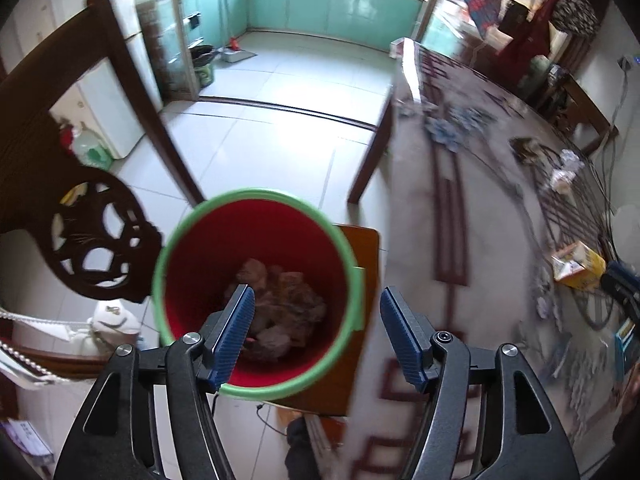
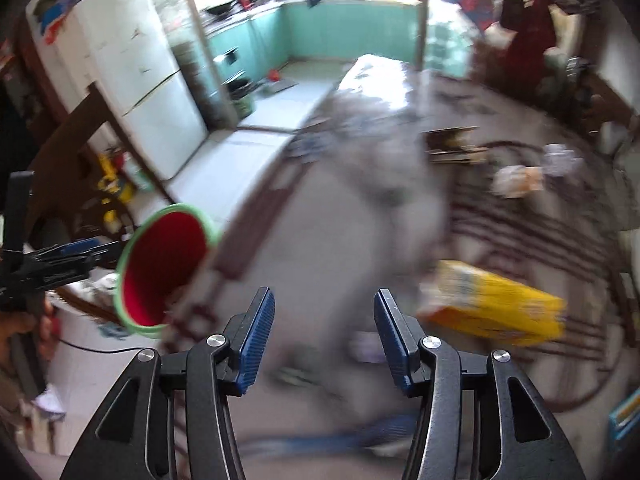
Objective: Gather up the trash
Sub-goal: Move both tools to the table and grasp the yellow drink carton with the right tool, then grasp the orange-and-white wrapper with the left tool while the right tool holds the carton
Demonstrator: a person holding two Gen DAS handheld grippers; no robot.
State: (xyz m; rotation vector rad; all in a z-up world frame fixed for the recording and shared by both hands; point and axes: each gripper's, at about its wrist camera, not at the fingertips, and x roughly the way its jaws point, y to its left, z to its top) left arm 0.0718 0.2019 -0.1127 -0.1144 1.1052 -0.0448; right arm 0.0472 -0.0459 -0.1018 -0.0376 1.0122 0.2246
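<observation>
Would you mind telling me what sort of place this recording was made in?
Most likely a home dining area opening onto a kitchen: a cloth-covered table, a white fridge, and teal kitchen cabinets beyond.

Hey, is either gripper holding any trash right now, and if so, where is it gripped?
Nothing is held. The left gripper is open and empty above the red bin; the right gripper is open and empty over the table.

Both wrist views tilt steeply down—left nearer the bin—sharing bin and table.
</observation>
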